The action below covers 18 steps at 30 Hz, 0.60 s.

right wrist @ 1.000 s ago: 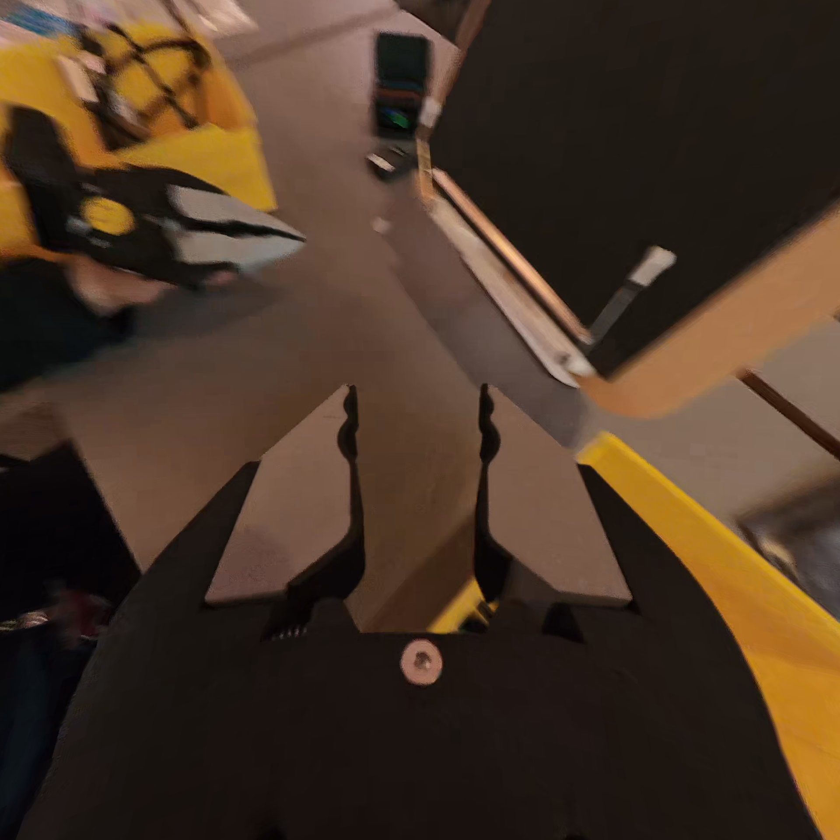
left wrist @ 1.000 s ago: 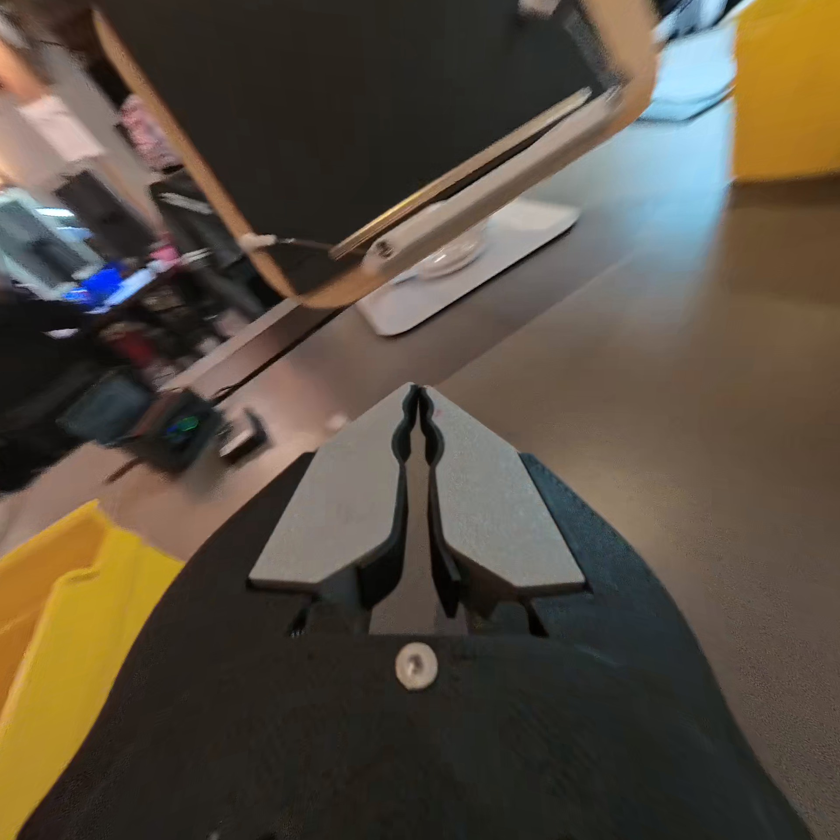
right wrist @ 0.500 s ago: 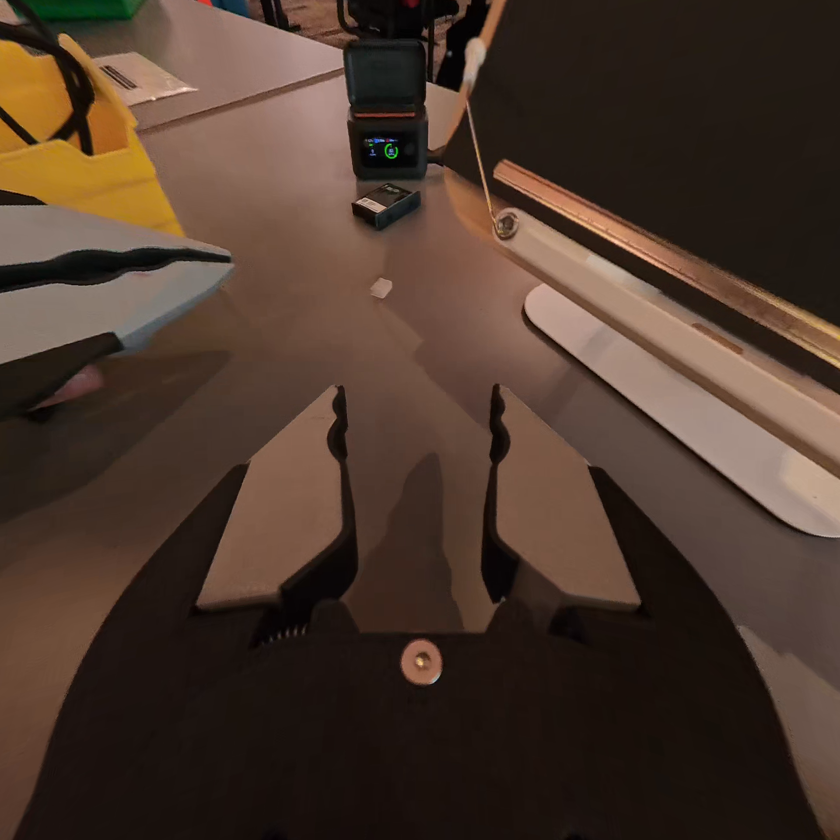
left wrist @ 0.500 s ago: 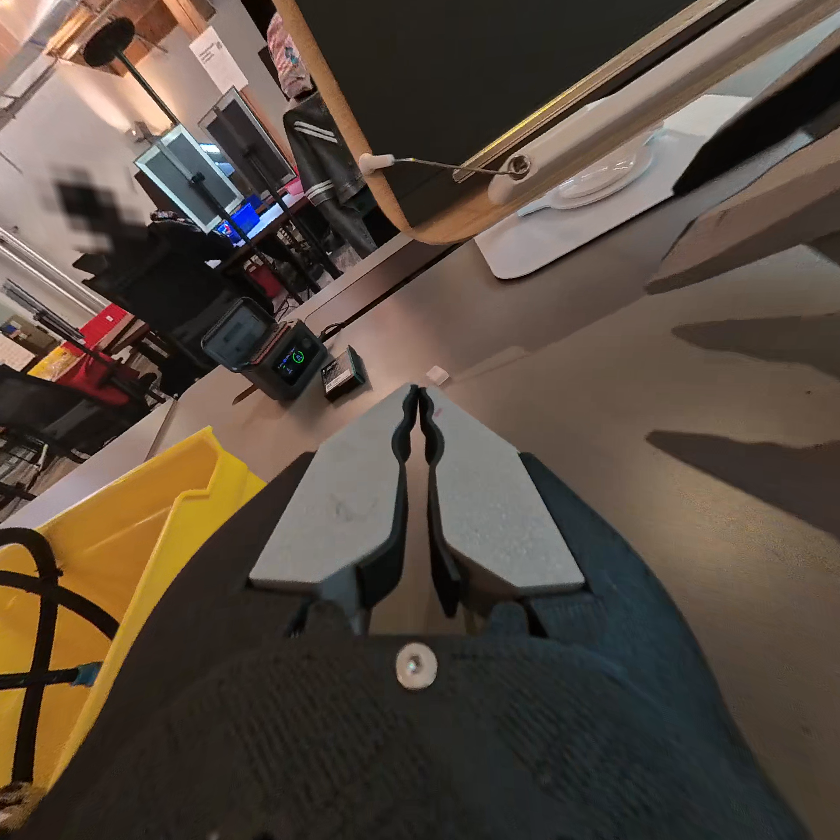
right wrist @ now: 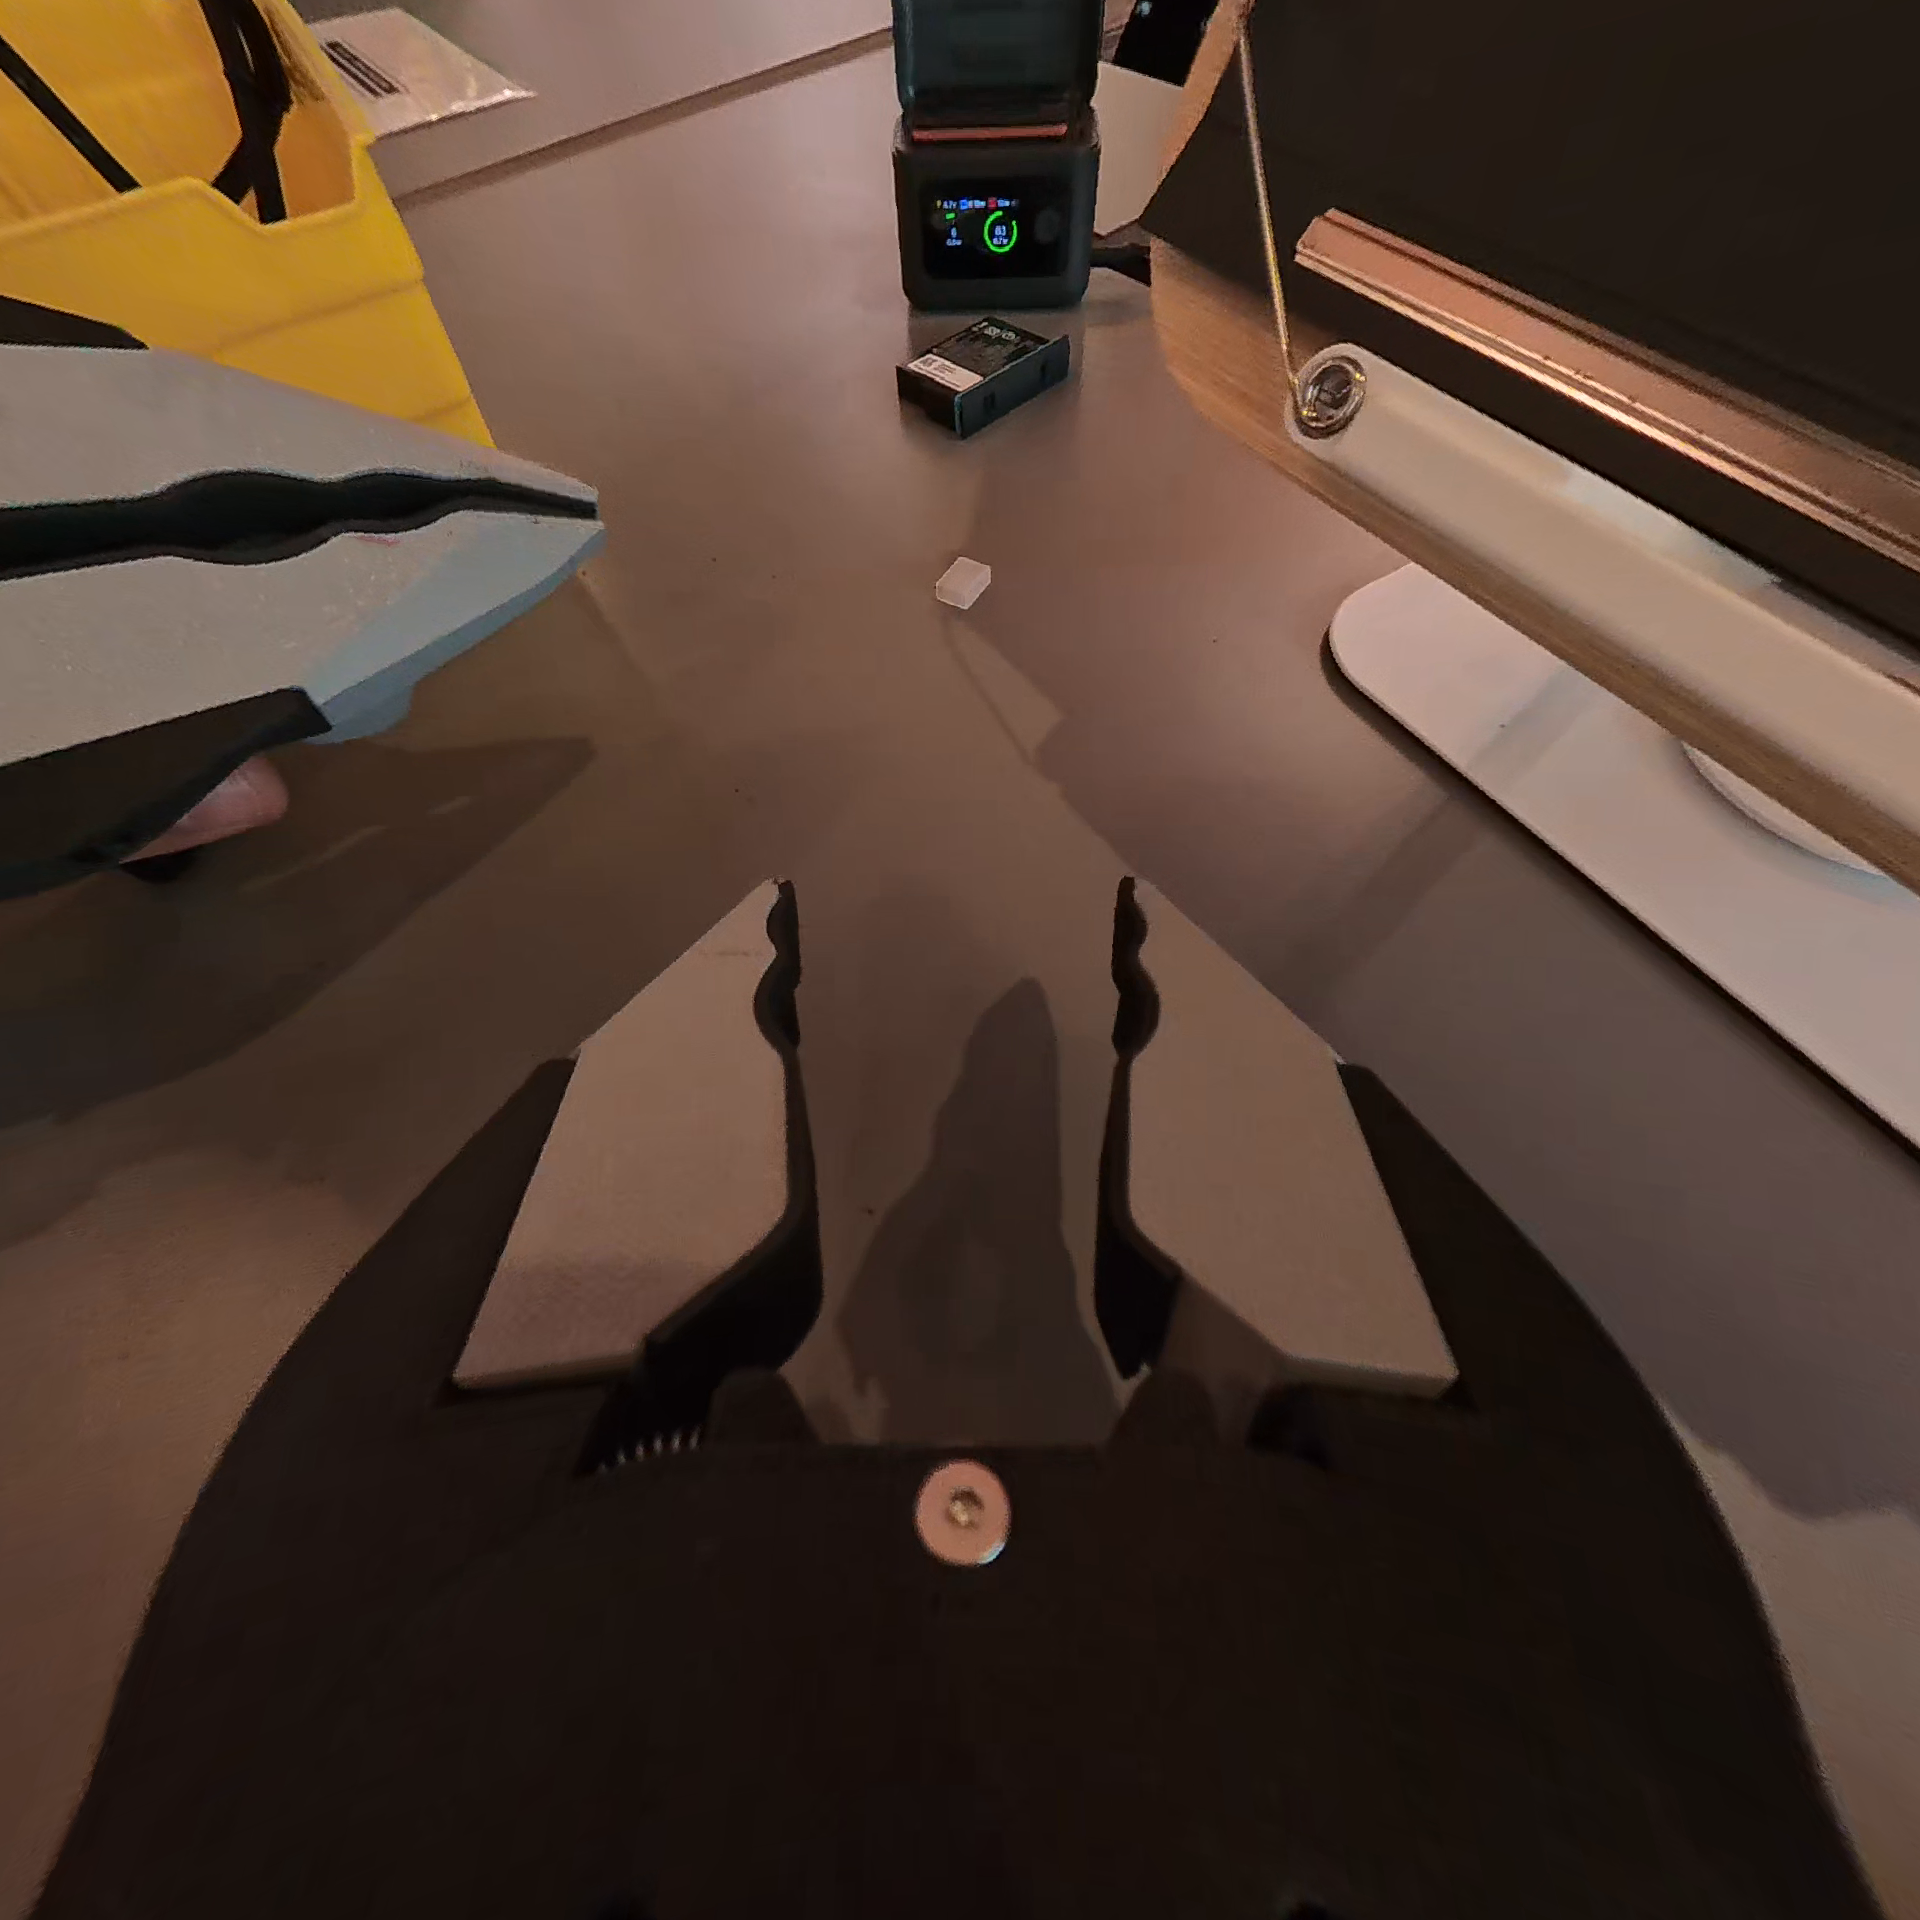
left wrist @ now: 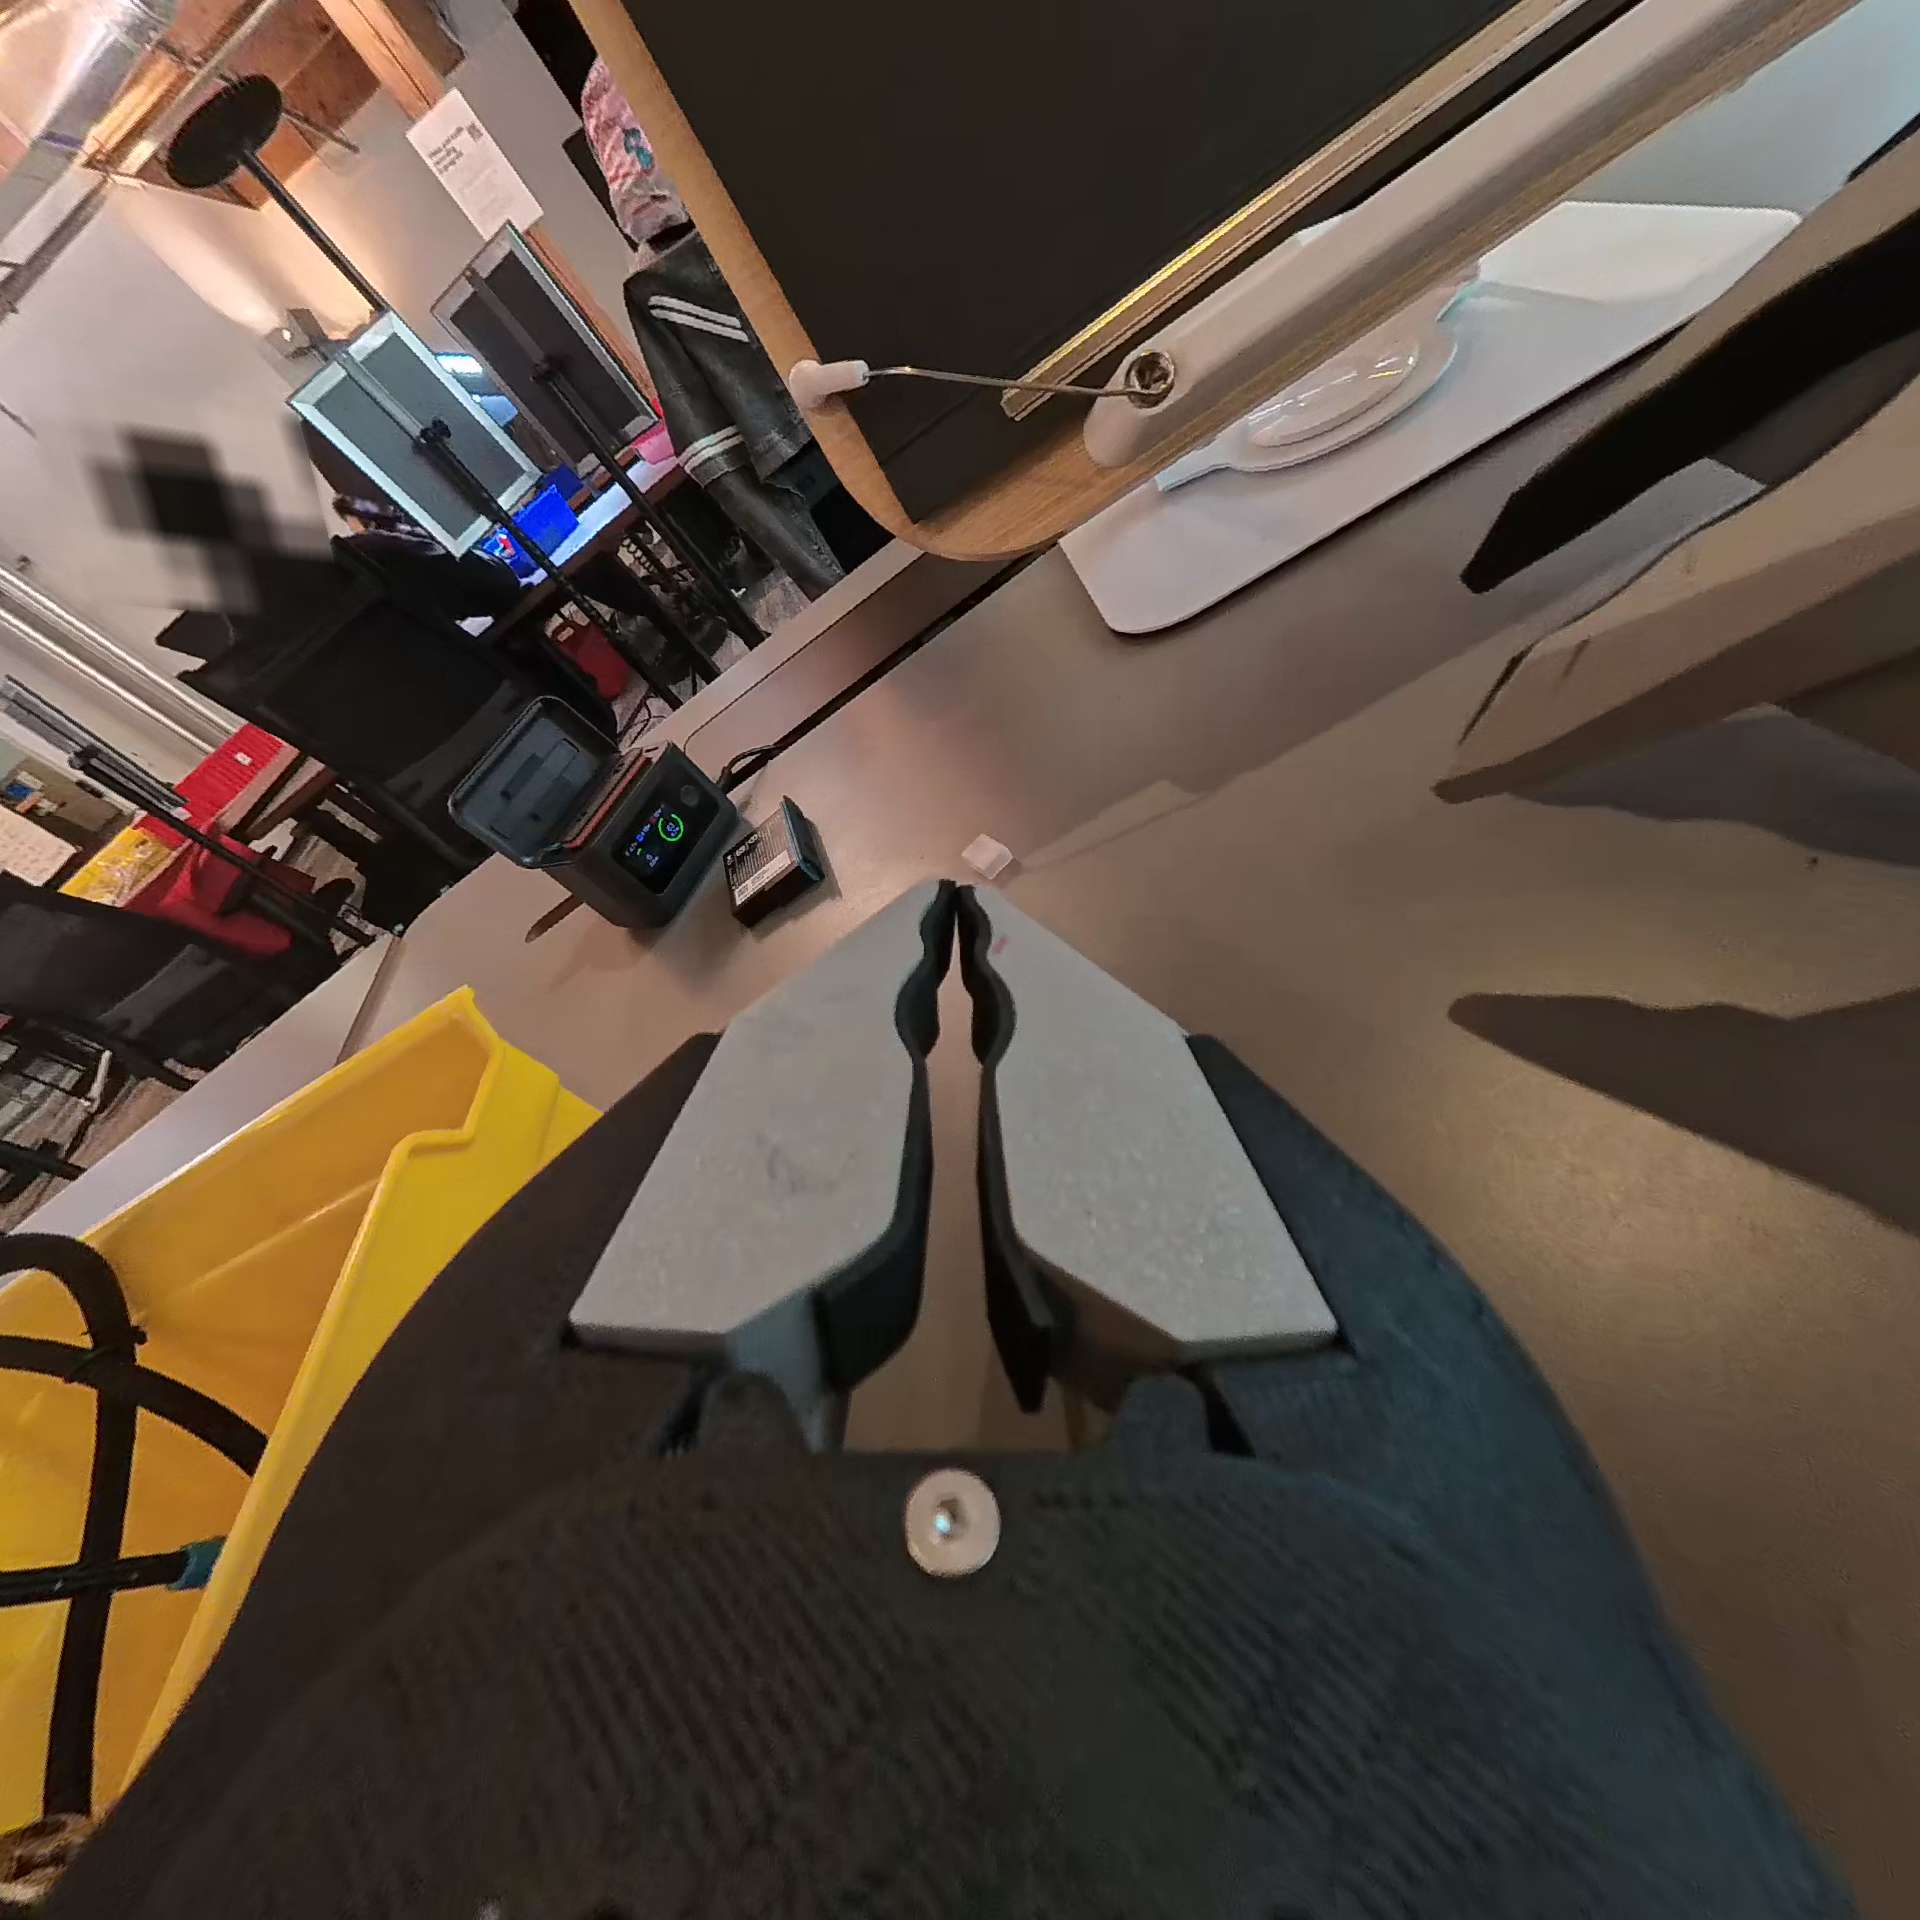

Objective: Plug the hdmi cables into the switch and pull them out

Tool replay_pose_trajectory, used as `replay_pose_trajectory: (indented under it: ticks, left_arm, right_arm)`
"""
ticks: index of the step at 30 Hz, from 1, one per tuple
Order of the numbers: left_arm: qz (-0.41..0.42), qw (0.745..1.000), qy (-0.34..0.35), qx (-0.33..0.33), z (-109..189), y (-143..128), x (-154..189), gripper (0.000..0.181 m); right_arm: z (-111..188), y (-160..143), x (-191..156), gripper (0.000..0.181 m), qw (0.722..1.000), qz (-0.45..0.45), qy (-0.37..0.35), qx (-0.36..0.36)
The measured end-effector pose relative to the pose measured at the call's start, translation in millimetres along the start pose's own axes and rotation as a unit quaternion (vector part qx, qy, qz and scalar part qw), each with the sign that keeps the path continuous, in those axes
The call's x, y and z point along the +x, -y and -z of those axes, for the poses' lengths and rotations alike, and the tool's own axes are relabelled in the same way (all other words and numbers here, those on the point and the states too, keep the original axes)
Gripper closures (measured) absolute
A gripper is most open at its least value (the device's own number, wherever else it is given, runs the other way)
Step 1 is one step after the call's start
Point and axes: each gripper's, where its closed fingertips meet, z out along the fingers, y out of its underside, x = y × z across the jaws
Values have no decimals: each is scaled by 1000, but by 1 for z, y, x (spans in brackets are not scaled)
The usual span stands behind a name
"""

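My left gripper (left wrist: 956, 899) is shut and empty, low over the brown table (left wrist: 1351, 1299). It also shows at the left of the right wrist view (right wrist: 582, 514), jaws closed. My right gripper (right wrist: 951, 899) is open and empty, just above the table; its fingers (left wrist: 1714, 623) show at the right of the left wrist view. Black cables (left wrist: 62, 1455) lie in a yellow bin (left wrist: 343, 1226) beside my left gripper; the bin (right wrist: 208, 270) and cables (right wrist: 249, 104) also show at the right wrist view's top left. No switch is in view.
A black charging case with a lit screen (right wrist: 992, 223) stands ahead, a small black block (right wrist: 982, 374) in front of it. A tiny white piece (right wrist: 963, 580) lies on the table. A dark framed panel on a white stand (right wrist: 1662, 831) is on the right.
Both views have swung from a blurred sweep to a steady low look across the table. The left gripper stayed shut and the right stayed open; both crept slightly forward.
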Motion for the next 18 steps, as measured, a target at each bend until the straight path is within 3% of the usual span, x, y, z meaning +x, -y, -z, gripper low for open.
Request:
replay_pose_trajectory:
  ticks: [9,18]
  left_arm:
    - [56,998,-35,26,6,6,-1,176]
    - [24,999,-29,25,5,7,4,178]
  right_arm:
    - [4,4,3,126,999,-33,15,19]
    - [4,4,-3,127,999,-30,31,19]
